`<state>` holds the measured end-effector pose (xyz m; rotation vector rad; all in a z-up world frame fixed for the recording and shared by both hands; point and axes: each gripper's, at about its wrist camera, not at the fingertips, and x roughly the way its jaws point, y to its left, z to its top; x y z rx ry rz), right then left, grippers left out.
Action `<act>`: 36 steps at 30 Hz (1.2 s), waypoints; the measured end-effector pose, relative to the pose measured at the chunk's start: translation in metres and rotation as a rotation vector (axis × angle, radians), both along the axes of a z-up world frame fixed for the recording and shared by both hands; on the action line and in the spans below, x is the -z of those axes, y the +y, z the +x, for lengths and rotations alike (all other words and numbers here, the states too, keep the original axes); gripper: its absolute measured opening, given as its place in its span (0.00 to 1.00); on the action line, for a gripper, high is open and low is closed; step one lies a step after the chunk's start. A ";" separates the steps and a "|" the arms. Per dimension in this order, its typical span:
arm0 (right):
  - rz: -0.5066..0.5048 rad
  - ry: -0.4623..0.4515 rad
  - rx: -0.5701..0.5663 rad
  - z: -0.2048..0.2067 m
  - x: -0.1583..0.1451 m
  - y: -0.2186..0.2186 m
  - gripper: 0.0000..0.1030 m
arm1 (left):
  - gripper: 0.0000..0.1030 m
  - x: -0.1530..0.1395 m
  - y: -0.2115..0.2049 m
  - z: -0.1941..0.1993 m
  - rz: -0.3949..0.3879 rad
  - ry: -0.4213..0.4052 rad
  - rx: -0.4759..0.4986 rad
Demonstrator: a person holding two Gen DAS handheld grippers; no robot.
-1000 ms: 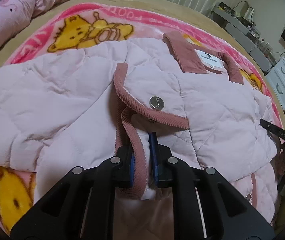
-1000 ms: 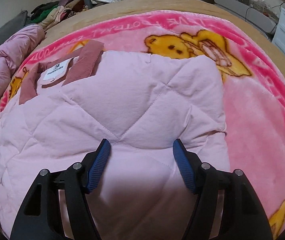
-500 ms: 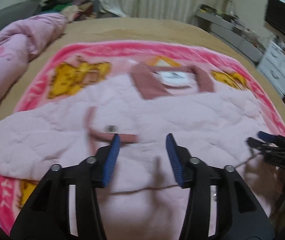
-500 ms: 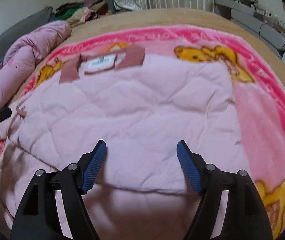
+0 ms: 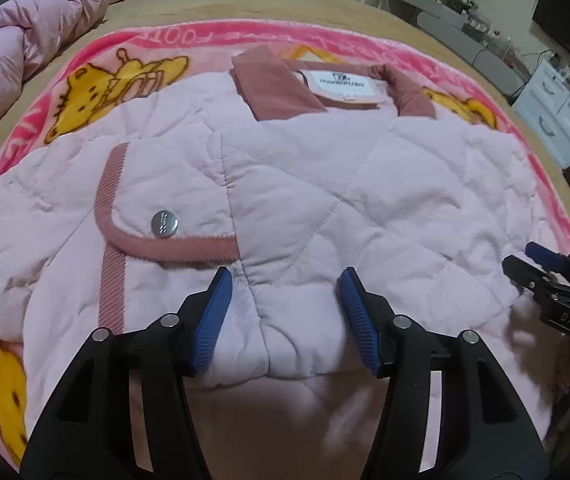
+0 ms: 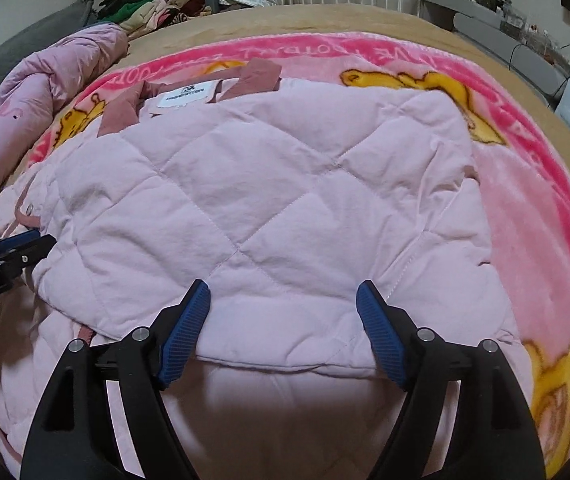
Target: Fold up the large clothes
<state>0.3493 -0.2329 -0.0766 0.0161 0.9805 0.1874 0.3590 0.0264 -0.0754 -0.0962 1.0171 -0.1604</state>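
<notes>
Folding the pink quilted jacket (image 5: 325,208) is what I am working through, and I judge it partly done. It is lying collar-away on the pink bear-print blanket (image 6: 525,208), near the middle of the bed (image 6: 325,20), with its dusty-rose collar (image 5: 273,88) and label (image 5: 343,85) toward the far edge. On the right side a quilted panel is already lying turned in over the body, its edge well inside the blanket's right border. On the left, a corduroy-trimmed flap with a silver snap (image 5: 164,223) is resting across the front.

I am holding the left gripper (image 5: 285,316) just above the near hem; its jaws are opening, pads clear of the cloth, gripping nothing. I am keeping the right gripper (image 6: 283,332) over the near hem too, jaws also opening and empty.

What is remaining, I judge, is squaring the left side, then bringing the near hem up toward the collar. A rumpled pink quilt (image 6: 45,92) is lying along the bed's left edge, untouched.
</notes>
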 end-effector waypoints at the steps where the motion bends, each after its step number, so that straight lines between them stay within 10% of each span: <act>1: 0.015 -0.009 -0.002 -0.003 -0.004 0.000 0.76 | 0.61 -0.004 0.002 -0.004 -0.004 -0.007 -0.010; 8: 0.077 -0.063 -0.017 -0.028 -0.031 0.009 0.95 | 0.91 -0.033 0.019 -0.024 -0.007 -0.057 -0.075; 36: 0.109 -0.177 -0.200 -0.067 -0.089 0.128 0.96 | 0.91 -0.069 0.123 -0.088 0.086 -0.152 -0.309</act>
